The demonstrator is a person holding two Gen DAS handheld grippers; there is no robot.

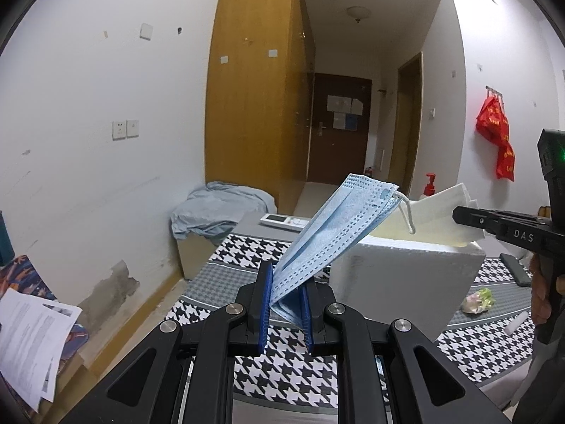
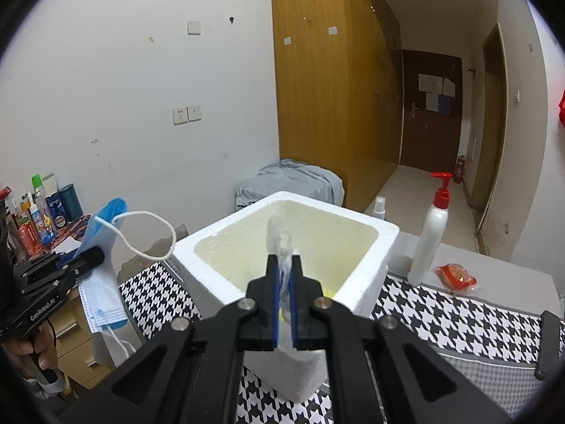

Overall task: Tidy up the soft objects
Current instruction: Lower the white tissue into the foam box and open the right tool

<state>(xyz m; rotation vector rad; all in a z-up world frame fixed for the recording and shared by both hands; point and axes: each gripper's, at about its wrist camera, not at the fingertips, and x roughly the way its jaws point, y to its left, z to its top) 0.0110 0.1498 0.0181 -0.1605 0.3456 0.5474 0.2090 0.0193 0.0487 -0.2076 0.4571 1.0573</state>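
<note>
My left gripper (image 1: 286,304) is shut on a blue face mask (image 1: 339,219), which sticks up and to the right toward the white foam box (image 1: 406,275). The mask also shows in the right wrist view (image 2: 106,226), with its white ear loop (image 2: 152,236) hanging free. My right gripper (image 2: 284,304) is shut on a white tissue pack (image 2: 280,247) and holds it above the open foam box (image 2: 282,243). The pack (image 1: 445,212) and right gripper (image 1: 459,216) show in the left wrist view over the box.
The box stands on a houndstooth cloth (image 2: 459,314). A white pump bottle (image 2: 429,236), a small spray bottle (image 2: 379,208) and a red packet (image 2: 455,275) lie right of it. A remote (image 1: 284,221), a crumpled wrapper (image 1: 478,300), and a grey cloth heap (image 1: 219,208) are nearby.
</note>
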